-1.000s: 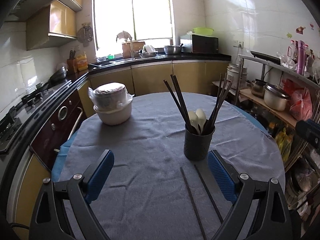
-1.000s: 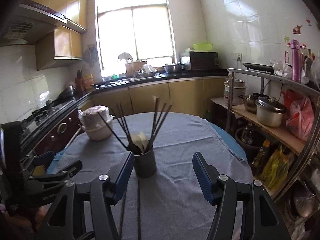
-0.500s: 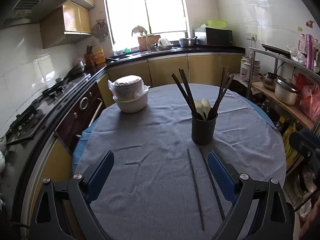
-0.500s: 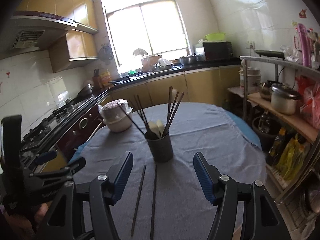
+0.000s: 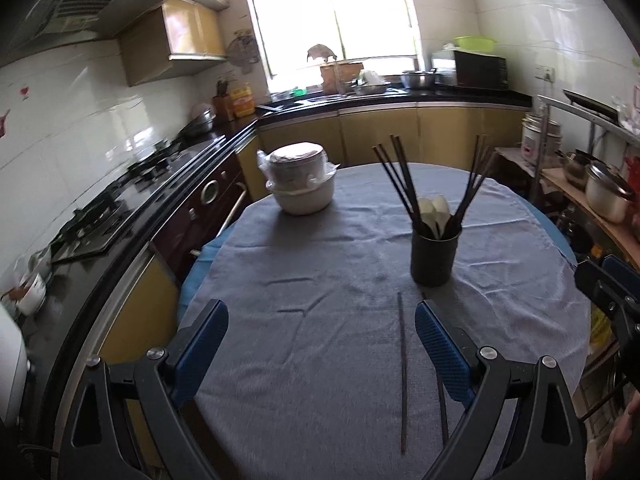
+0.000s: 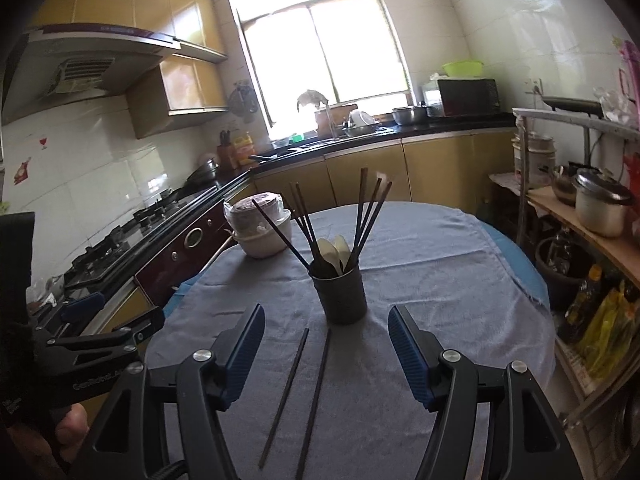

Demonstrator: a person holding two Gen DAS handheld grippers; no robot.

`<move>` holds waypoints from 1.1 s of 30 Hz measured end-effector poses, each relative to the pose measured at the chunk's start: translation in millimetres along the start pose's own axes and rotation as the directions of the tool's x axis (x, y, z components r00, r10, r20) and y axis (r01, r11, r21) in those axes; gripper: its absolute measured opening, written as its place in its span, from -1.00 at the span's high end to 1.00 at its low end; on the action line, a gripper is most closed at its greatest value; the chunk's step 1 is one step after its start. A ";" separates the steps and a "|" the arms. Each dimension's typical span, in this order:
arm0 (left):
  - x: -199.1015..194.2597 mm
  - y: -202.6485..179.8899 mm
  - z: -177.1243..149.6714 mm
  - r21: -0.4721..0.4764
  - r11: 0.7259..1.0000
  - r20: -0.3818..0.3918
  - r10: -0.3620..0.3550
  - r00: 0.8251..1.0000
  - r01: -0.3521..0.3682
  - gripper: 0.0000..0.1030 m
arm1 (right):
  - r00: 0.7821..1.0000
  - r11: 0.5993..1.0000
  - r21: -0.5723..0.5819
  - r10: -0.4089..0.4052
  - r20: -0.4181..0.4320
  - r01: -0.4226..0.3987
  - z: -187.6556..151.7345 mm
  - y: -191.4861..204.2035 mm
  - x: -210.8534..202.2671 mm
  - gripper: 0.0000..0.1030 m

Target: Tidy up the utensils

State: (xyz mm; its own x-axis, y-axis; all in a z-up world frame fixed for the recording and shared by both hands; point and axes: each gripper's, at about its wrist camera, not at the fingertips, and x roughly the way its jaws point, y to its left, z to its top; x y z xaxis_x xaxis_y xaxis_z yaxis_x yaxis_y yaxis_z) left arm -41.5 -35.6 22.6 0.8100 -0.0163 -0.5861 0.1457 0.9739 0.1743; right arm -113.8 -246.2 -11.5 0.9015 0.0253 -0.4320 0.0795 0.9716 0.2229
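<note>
1. Chopsticks [image 6: 298, 394], two loose dark ones, lie flat and almost parallel on the grey cloth [image 6: 420, 280], just short of the black holder [image 6: 344, 298]; their far tips stop near its base without touching it.
2. Right gripper [image 6: 326, 350] hangs above them with its blue pads spread wide and nothing between them. Left gripper [image 5: 320, 346] is likewise wide and empty; one chopstick lies just inside its right pad, the other is partly hidden behind that pad.
3. They look thin, stiff, light and smooth, so I judge them prone to roll or slip. Pinching one near its middle, across its width, should keep it level.
4. Holder: upright, already crowded with leaning chopsticks and pale spoons [image 6: 334, 250]. It could tip if nudged; the gap between the sticks is the way in.
5. Beyond the holder sits a white lidded pot [image 6: 262, 228], well apart. Cloth around the holder is bare, leaving room on both sides; the table edge curves away right.
</note>
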 end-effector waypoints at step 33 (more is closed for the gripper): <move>-37.6 39.6 -18.7 0.018 1.000 0.091 -0.025 0.996 0.024 -0.84 | 0.990 0.992 -0.033 -0.118 0.076 0.121 -8.3 49.4 -31.8 -0.36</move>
State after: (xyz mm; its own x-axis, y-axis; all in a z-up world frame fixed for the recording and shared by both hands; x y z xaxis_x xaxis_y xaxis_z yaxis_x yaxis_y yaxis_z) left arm -76.8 7.9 36.7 0.8543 -0.0614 -0.5162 0.1749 0.9690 0.1743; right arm -142.0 -197.1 6.0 0.9155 -0.1077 -0.3877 0.1740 0.9747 0.1401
